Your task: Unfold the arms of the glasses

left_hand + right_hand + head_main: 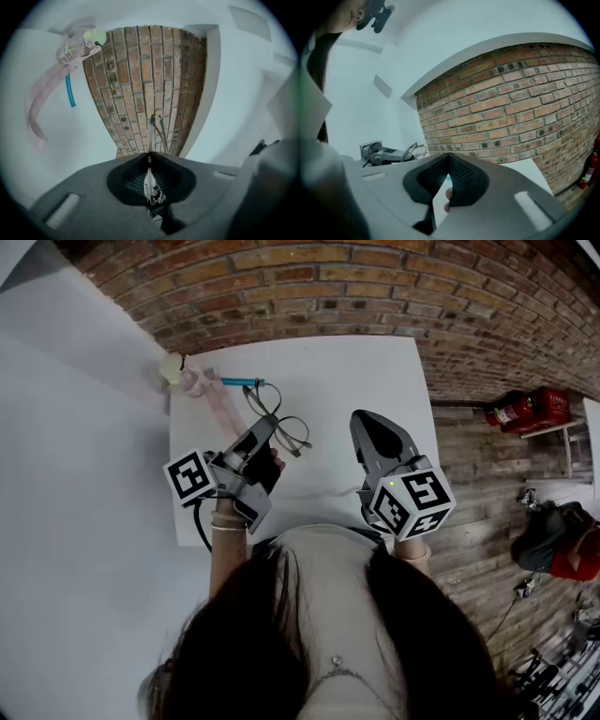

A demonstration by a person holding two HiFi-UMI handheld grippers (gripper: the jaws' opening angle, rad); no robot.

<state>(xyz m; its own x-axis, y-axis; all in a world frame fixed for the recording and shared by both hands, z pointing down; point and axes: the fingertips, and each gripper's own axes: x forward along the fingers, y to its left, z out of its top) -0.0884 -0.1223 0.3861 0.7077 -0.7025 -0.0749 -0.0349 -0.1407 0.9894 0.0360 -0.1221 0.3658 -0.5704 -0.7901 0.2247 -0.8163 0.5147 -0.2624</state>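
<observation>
peering along the left claw [150, 157], only a thin edge-on sliver of the glasses [149, 183] shows. it is pinched between the clenched jaws, with two wire ends poking out past the tips toward the brick wall [140, 79]. which part of the frame is pinched is too small to tell, and so is whether the arms are folded or spread. in the head view the glasses [292, 432] sit at the far end of the left claw [265, 427], above the white table [375, 371]. one lens ring is to the right of the jaws and a wire loop is beyond them. dark hair [244, 643] fills the near part of that view and hides the table's near edge.

the right claw [364, 420] hovers to the right, well apart from the glasses. its jaws [449, 155] are closed tip to tip on nothing, with a blurred fingertip [447, 199] in the gap behind them.

at the table's far left corner lie a pink strap [217, 399] with a pale cap [171, 367] and a blue pen [242, 382], all apart from the glasses.
</observation>
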